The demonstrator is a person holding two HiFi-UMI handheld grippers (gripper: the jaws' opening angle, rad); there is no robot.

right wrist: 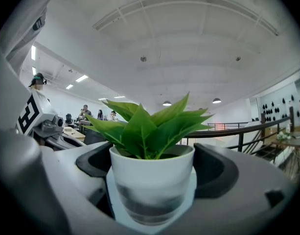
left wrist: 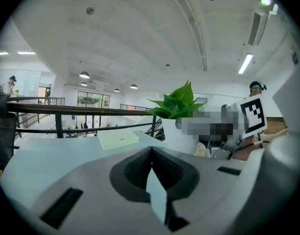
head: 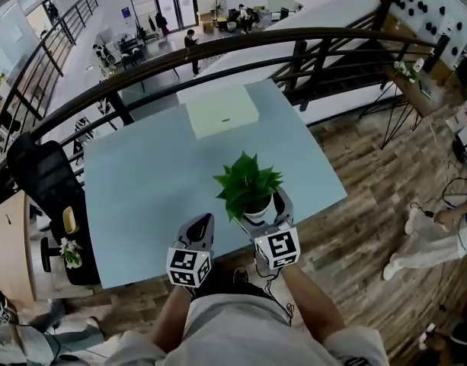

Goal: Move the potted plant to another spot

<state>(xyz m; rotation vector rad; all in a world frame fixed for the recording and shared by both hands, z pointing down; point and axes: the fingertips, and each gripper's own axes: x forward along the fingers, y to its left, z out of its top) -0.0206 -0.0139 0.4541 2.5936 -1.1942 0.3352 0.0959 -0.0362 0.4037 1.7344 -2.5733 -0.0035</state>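
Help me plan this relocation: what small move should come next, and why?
Probably lift the potted plant straight up a little with the right gripper. Its jaws sit against both sides of the upright white pot near the table's near edge, while the left gripper is shut, empty and off to the side.

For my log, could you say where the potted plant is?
Head view, lower centre: the potted plant is in the right claw, by the table's near edge.
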